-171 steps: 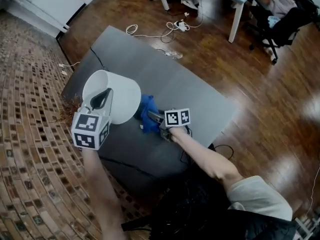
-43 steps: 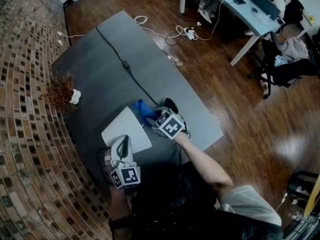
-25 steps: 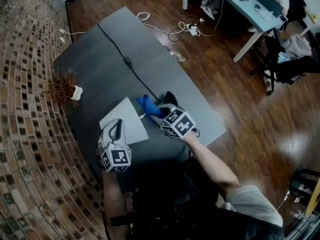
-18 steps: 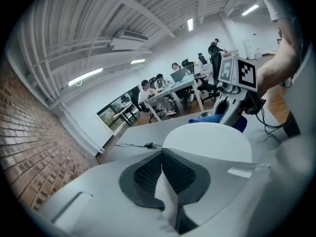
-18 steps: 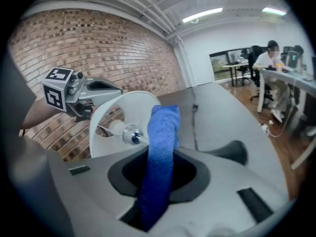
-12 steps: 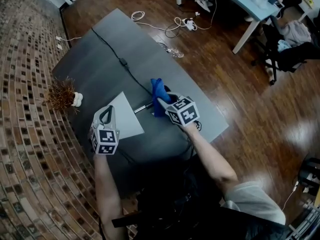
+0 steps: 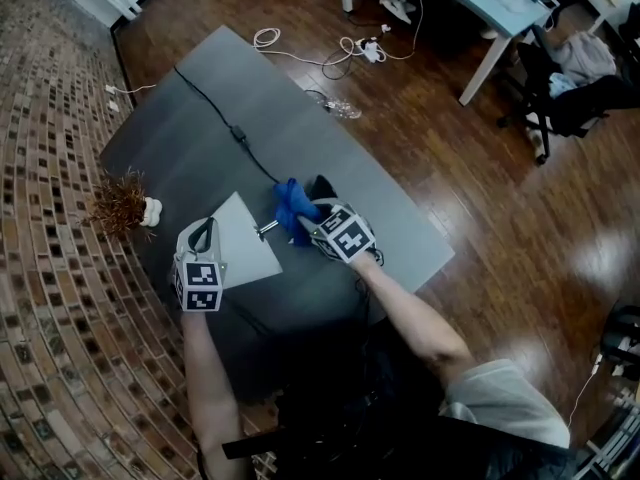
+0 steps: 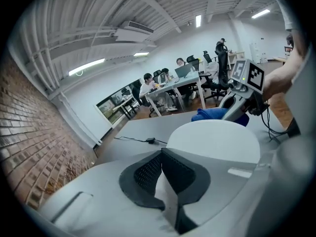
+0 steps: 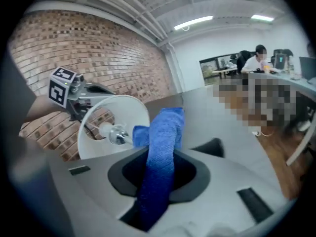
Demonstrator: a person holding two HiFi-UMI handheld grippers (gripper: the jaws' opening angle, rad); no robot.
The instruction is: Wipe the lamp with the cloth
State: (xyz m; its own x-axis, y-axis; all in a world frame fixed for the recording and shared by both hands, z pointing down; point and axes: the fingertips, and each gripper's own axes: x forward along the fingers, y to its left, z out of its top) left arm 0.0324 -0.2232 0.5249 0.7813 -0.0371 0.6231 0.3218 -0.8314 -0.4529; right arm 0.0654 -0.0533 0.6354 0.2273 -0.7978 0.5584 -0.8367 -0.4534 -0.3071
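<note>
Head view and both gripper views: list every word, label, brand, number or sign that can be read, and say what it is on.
Readable text: none in any view.
Cube on the left gripper: black-and-white square markers only, no letters or digits.
Cube on the right gripper: the same, patterns only.
The lamp shade, blue cloth and table: no print visible.
Things on the background desks: too small to read.
</note>
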